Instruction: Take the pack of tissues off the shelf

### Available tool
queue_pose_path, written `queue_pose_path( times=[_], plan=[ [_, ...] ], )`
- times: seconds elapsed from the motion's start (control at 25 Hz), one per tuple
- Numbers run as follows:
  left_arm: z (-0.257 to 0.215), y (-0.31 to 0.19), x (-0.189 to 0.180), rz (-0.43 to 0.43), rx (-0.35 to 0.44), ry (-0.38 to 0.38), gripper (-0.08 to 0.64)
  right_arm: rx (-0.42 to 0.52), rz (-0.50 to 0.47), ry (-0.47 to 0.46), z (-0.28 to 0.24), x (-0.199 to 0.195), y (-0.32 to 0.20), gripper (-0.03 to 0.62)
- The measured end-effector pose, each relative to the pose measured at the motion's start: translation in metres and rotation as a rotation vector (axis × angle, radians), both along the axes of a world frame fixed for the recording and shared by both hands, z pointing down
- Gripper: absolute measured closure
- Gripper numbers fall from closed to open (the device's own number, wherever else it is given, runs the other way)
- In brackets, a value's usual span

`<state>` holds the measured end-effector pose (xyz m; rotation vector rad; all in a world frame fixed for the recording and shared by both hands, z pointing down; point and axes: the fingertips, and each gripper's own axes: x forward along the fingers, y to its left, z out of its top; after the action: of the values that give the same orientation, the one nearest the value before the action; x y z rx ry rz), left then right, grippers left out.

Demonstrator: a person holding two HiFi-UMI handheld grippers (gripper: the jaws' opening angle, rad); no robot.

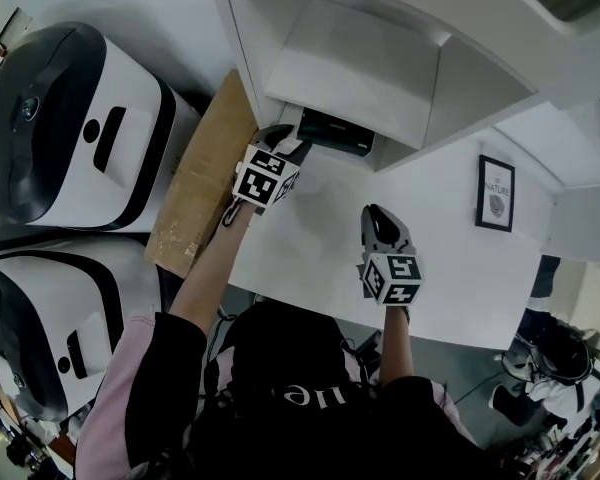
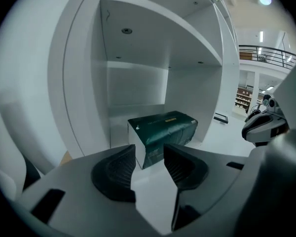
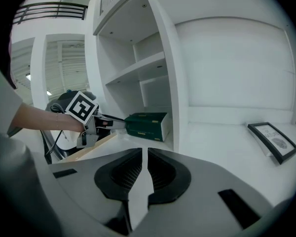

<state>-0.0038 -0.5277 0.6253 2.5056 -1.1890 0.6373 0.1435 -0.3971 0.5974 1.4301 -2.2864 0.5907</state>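
While the left gripper (image 2: 149,154) sits at the mouth of the white shelf compartment (image 2: 133,90), jaws apart and nothing between the pads, where is the dark green, plastic-wrapped rectangular pack of tissues (image 2: 164,128)? — Obs

Lying flat on the compartment floor, near the front edge, one end turned toward the jaws and just beyond the tips. From the right gripper view the left tips look to be at its end; touching or a hair short, cannot tell — Op

Opening against pack? — Obs

Judgement: the gap reads narrower than the end face in front of it. Widen fully before going in, or the tips will likely shove the pack back toward the rear wall — Op

Approach? — Obs

Low and level along the shelf floor, centred on the end, so both pads pass down the long sides. Close only once the pads are well past the corner; soft wrap should give, so squeeze until the pack firms up, not further. Then draw straight out, clear of the side wall — Op

Other hand? — Obs

The right gripper (image 3: 144,154) has its jaws nearly together, a thin slit, holding nothing. It hangs above the white counter (image 1: 450,268), well apart from the pack, with the small black-framed picture (image 3: 272,141) off to its right. Keep it out of the withdrawal path — Op
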Motion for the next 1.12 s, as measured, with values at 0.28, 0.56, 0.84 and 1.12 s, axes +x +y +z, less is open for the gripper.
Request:
queue_pose_path(
  times=[0.28,0.56,0.84,1.12],
  plan=[
    [0.005,-0.014,0.007,0.002,0.010,-0.004,0.428,-0.010,0.001,0.000,0.008,0.003,-0.001,0.529],
    [0.006,0.008,0.003,0.027,0.017,-0.038,0.491,-0.019,0.004,0.006,0.010,0.005,0.003,0.529],
    [0.004,0.041,-0.003,0.043,0.014,-0.035,0.509,-0.001,-0.011,0.016,0.008,0.002,0.001,0.528],
    [0.007,0.073,-0.024,0.039,-0.004,-0.031,0.514,0.044,-0.109,0.050,0.013,-0.016,-0.011,0.514]
  ],
)
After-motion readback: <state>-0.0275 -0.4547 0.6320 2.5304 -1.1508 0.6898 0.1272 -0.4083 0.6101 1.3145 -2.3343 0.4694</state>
